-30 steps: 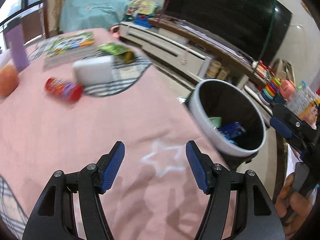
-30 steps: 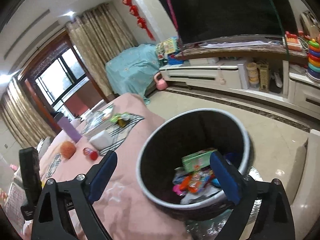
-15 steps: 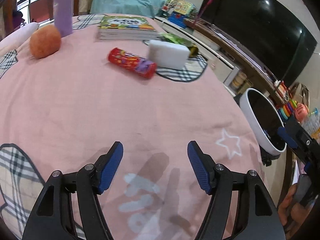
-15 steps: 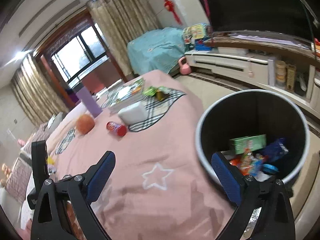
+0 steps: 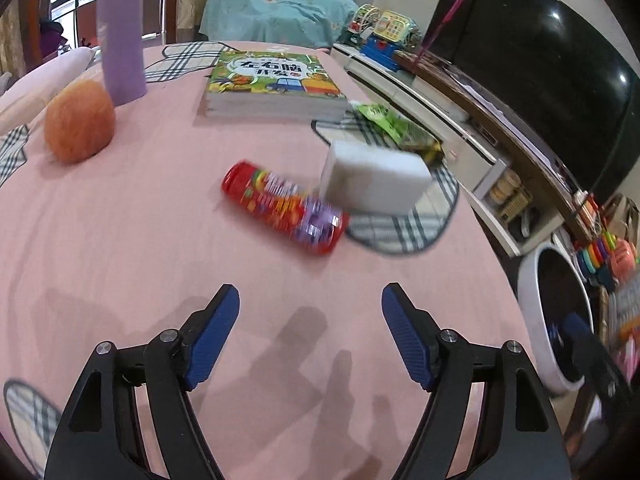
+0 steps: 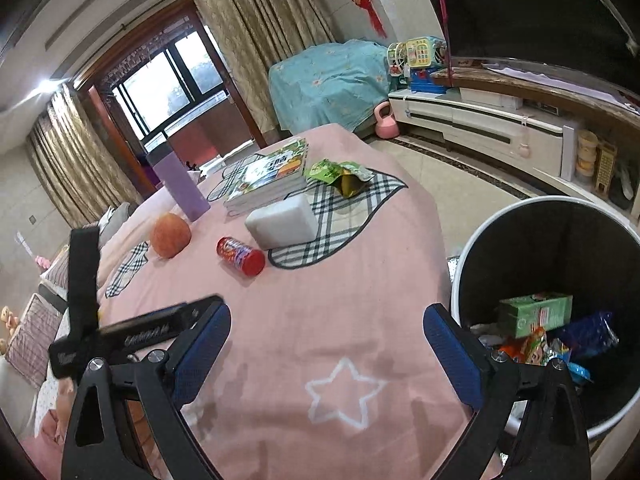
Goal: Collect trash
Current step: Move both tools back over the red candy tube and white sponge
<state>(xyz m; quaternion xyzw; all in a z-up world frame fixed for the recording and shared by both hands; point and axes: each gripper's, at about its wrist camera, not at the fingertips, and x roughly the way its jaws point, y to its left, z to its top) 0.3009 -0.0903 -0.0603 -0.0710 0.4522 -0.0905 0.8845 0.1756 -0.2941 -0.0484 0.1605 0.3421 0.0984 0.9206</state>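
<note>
Pink cloth [image 5: 120, 240] covers the table in front of you, with a TV stand [image 6: 500, 128] along the far wall. Take the red can [image 5: 282, 207] as your marker: it lies on its side on the cloth, its near end touching a white block [image 5: 376, 182] that sits on a plaid patch. Beyond the block lies a green wrapper [image 5: 394, 126], and beside that a book [image 5: 272, 84]. Left of the can sits an orange [image 5: 79, 120], with a purple cup [image 5: 120, 36] standing just behind it. Your left gripper [image 5: 310, 330] hovers over bare cloth on the near side of the can, jaws spread wide and holding nothing. Your right gripper [image 6: 326, 354] is likewise spread and empty, above a white star print. Right of the can, off the table edge, stands the bin [image 6: 460, 280], with a green carton [image 6: 536, 314] and bright wrappers inside.
</note>
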